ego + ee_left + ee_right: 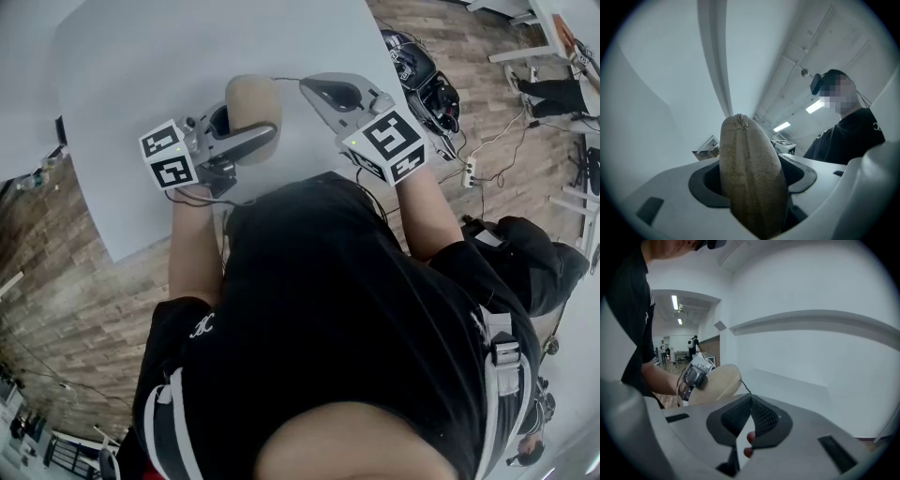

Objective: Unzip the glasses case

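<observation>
A tan oval glasses case (253, 108) is held above the white table, with my left gripper (234, 141) shut on its sides. In the left gripper view the case (750, 173) stands on end between the pads and fills the gap, its seam end pointing up. My right gripper (314, 89) sits just right of the case, jaws shut. A thin dark zip pull cord (746, 386) runs from the case (717, 383) into the closed tips of the right gripper (750, 411). The left gripper's body (696, 373) shows beside the case there.
The white table (141, 75) stretches ahead and to the left, its near edge running diagonally over a wooden floor. Black gear (422, 80) and a power strip with cables (469, 169) lie on the floor to the right.
</observation>
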A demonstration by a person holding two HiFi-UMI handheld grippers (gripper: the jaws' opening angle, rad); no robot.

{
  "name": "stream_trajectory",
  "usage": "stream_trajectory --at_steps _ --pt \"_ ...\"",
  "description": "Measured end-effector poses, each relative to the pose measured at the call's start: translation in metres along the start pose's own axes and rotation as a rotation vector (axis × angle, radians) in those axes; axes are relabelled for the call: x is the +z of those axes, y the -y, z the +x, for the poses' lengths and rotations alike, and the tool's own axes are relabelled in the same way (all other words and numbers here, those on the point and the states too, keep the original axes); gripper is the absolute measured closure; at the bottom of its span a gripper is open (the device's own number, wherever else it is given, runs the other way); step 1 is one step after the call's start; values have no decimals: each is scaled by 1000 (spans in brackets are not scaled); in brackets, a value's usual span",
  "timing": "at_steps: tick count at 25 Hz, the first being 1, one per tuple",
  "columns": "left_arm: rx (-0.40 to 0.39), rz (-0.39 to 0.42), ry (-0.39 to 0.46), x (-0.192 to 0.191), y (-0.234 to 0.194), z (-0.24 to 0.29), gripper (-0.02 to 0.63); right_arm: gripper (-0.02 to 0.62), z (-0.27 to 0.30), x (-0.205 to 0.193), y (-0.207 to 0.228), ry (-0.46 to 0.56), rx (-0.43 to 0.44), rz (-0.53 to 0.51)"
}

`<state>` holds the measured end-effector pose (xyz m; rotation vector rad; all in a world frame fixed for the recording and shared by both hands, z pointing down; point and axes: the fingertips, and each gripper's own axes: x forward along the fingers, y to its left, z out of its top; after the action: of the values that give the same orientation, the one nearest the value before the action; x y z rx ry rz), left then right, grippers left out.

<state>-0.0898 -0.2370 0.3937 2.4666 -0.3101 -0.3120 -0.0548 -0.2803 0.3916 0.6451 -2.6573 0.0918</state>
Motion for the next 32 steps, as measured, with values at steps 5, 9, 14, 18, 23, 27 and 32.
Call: stream_trajectory --at_steps 5,9,14,18,23,27,32 --pt "-2 13 -4 4 0 1 295 578 -6 -1 3 -10 7 0" --pt "-1 -14 55 12 -4 -4 295 578 -3 -5 -7 -20 49 18" --pt "-3 -34 119 23 -10 -13 295 578 2 -7 -21 -12 89 50" --pt "-32 -81 215 36 -12 -22 294 578 4 8 -29 28 146 117" --pt "-87 -164 329 50 -12 -32 293 578 2 17 -45 44 207 103" --pt "-114 -215 355 51 -10 -34 293 578 2 20 -53 41 246 89" --pt "-179 -304 502 69 -8 -48 293 578 2 22 -65 42 323 94"
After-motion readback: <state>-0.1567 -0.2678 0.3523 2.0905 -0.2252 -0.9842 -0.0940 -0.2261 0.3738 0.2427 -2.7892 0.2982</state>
